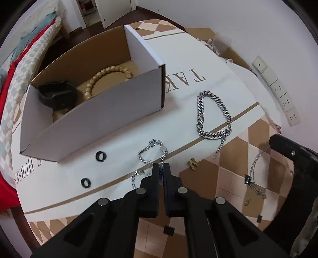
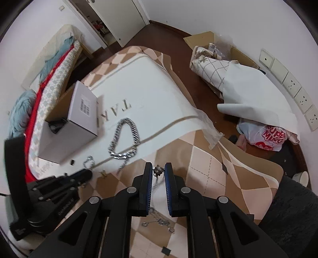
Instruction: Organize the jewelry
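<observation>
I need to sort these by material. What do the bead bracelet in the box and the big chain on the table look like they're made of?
The bead bracelet looks like wood: matte tan round beads with faint grain, though resin can't be excluded. The big chain looks like polished silver-coloured metal, probably steel: flat interlocking links with bright glints. The box is cardboard, white outside, brown inside.

A home bedroom: a bed with red and checkered bedding (image 2: 45, 99) on the left, a dark wooden floor (image 2: 159, 33), a wall socket strip (image 2: 294, 87), white doors (image 2: 127, 17).
</observation>
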Motion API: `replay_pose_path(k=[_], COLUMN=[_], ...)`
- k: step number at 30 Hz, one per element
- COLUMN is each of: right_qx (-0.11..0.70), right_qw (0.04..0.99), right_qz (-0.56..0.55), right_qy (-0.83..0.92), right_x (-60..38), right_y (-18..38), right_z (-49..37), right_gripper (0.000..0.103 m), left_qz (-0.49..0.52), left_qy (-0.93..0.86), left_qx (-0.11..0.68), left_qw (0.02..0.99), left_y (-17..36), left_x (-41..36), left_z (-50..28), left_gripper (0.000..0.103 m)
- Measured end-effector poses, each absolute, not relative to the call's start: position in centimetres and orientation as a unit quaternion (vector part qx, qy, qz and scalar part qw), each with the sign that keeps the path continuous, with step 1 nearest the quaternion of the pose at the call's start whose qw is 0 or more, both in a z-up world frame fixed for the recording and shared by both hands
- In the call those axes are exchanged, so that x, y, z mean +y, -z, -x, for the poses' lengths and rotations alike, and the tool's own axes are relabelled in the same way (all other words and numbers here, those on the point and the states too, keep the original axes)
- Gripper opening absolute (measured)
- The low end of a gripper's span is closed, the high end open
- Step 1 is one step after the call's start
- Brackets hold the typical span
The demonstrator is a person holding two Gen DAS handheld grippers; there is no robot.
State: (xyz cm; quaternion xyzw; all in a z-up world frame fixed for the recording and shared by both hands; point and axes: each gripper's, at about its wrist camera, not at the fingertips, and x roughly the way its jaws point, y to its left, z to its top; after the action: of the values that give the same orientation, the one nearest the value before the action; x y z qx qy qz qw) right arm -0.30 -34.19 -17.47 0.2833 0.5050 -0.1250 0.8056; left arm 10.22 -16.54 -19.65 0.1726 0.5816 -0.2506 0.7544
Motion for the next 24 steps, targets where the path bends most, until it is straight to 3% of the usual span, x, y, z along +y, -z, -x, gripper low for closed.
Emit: replay_pose_path(k=[16,24], right_qx=[0.458,0.408], right_qw=[0.833,0.87], right_qz=[-0.307,-0.276], right_qy=[0.049,-0.011], right_x=[-31.7,-29.1], right_y=[10.0,2.0], right_z=[-0.4,-4.4], right_gripper=[0.013,0.013], left_qz=[-0.096,-0.065], left_qy=[0.236,0.238], left_qx=[0.526,0.478], left_qw=[0.812,0.843], left_y=[9.5,2.9], left_x=[-7.9,-5.9], left_z=[-10.5,-13.3], left_gripper=[0.001,0.001])
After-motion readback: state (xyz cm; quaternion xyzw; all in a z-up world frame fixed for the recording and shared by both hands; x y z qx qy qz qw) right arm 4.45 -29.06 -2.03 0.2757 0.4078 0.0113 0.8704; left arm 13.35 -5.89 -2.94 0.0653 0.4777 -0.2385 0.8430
